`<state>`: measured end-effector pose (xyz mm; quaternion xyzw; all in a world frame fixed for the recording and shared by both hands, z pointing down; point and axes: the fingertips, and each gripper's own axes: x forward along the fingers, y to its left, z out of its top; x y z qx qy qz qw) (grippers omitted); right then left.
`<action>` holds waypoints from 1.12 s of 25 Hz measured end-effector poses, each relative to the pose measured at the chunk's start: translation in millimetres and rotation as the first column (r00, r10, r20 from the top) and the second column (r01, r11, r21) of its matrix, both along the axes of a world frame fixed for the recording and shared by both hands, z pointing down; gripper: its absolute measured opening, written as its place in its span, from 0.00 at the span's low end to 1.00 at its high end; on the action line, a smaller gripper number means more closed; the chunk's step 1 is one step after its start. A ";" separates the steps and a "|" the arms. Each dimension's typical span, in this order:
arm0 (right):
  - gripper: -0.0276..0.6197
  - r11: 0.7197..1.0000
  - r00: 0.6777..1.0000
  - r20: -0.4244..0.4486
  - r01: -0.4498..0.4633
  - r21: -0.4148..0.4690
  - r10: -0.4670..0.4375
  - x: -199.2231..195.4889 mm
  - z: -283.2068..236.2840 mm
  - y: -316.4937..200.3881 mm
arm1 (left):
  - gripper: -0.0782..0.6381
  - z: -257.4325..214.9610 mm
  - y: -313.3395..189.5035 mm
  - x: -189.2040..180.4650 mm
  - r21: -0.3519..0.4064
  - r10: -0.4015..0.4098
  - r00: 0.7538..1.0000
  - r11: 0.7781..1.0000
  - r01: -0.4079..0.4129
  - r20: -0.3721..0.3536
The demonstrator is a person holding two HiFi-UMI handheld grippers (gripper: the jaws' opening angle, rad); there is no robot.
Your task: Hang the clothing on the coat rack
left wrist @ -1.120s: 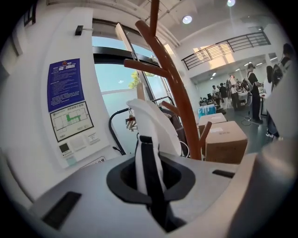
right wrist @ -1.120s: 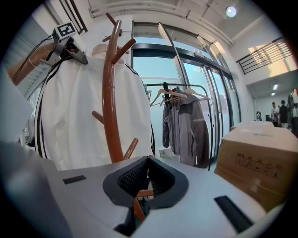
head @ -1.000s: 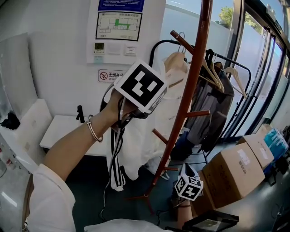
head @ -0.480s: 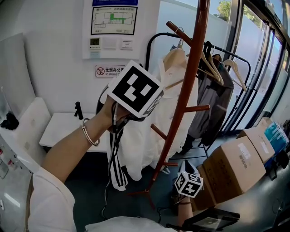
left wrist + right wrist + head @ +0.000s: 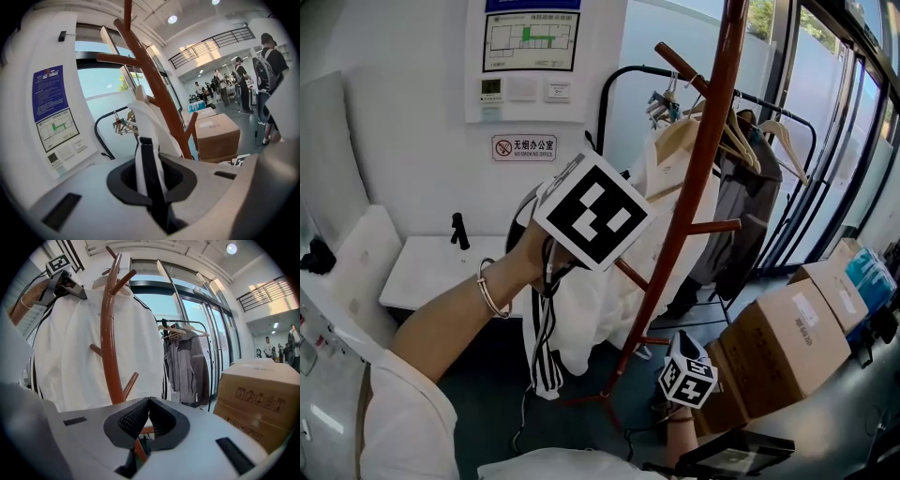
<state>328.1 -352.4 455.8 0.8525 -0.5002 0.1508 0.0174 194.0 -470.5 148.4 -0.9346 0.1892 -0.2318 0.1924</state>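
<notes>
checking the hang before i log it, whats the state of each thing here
coat rack: upright
white striped garment: draped against the coat rack, strap pinched
left gripper: shut on the white striped garment, held high
right gripper: shut, empty, held low
grey jacket: hanging behind the coat rack
cardboard box: closed

left gripper point(image 5: 151, 182): jaws clamped on the white, black-striped clothing point(image 5: 143, 124)
coat rack point(image 5: 155, 91): just beyond the jaws
cardboard box point(image 5: 217, 136): farther off, right

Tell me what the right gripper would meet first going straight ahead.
Probably the white garment hanging by the coat rack, just beside its lower peg; depth is unclear.
</notes>
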 end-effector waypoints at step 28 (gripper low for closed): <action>0.08 1.000 1.000 0.018 -0.022 -0.017 0.022 -4.3 9.0 1.5 | 0.27 18.5 10.9 12.2 -0.181 0.111 0.985 0.974 -0.134 -0.130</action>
